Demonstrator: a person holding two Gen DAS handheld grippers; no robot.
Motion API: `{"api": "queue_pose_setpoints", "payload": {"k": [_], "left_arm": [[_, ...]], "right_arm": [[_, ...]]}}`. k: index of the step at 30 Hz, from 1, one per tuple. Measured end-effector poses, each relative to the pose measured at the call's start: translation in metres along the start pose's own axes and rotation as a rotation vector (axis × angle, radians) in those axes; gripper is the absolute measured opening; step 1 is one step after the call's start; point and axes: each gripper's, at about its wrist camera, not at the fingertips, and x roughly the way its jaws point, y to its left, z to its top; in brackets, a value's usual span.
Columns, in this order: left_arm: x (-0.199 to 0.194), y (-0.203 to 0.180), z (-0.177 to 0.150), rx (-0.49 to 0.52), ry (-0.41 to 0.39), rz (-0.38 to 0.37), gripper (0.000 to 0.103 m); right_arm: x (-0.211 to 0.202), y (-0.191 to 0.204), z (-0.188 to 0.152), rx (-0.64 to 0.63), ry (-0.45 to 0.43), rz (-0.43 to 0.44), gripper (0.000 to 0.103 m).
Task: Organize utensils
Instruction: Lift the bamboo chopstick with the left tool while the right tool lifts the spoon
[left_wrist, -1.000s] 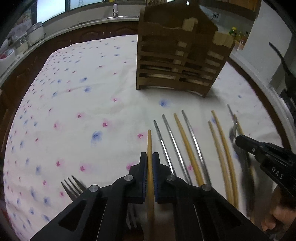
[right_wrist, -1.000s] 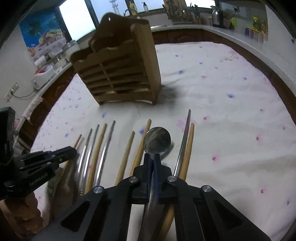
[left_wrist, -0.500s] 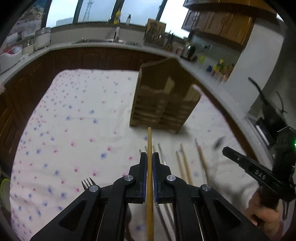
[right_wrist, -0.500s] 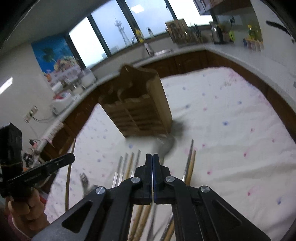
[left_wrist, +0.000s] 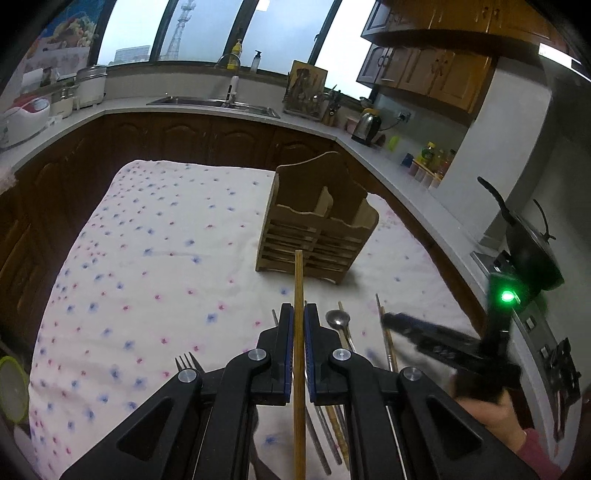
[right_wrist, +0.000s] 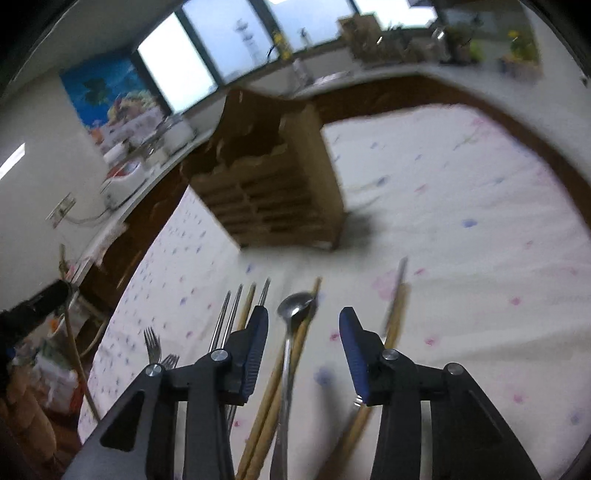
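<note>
Tabletop (left_wrist: 155, 258): flowered cloth, wooden utensil rack (left_wrist: 317, 236) standing at the far side.
Left gripper (left_wrist: 299, 325): clamped on a bamboo chopstick (left_wrist: 298, 280), now lifted clear and aimed toward the rack; a second ago it lay on the cloth.
Right gripper (right_wrist: 303, 328): jaws opening, nothing pinched; the spoon (right_wrist: 293, 310) it held earlier lies on the cloth below, so that pick-up likely needs redoing.

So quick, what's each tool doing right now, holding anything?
Left tool: closed on a wooden chopstick.
Right tool: opening, pads pressing on nothing; the spoon lies between its fingers on the cloth.
</note>
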Motion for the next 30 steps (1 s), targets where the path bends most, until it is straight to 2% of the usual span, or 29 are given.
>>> {"api": "queue_pose_setpoints", "payload": {"k": [3, 7, 10, 12, 15, 23, 30], "left_arm": [[0.005, 0.005, 0.001, -0.015, 0.008, -0.002, 0.003], [0.013, 0.008, 0.004, -0.034, 0.014, 0.0, 0.003], [0.016, 0.01, 0.007, -0.04, 0.014, -0.002, 0.003], [0.017, 0.011, 0.007, -0.042, 0.014, -0.004, 0.003], [0.02, 0.011, 0.007, -0.036, 0.015, -0.01, 0.004], [0.015, 0.015, 0.005, -0.046, 0.003, -0.023, 0.003], [-0.005, 0.015, 0.013, -0.046, -0.058, -0.036, 0.003]], "right_arm": [[0.022, 0.006, 0.004, -0.026, 0.053, 0.018, 0.042], [0.043, 0.015, 0.002, -0.072, 0.114, -0.046, 0.039], [0.048, 0.023, -0.003, -0.111, 0.122, -0.096, 0.035], [0.049, 0.027, -0.006, -0.144, 0.114, -0.14, 0.021], [0.043, 0.028, -0.005, -0.156, 0.091, -0.167, 0.005], [0.0, 0.023, 0.003, -0.085, -0.009, -0.072, 0.004], [-0.047, 0.034, 0.017, -0.065, -0.147, -0.017, 0.002]]}}
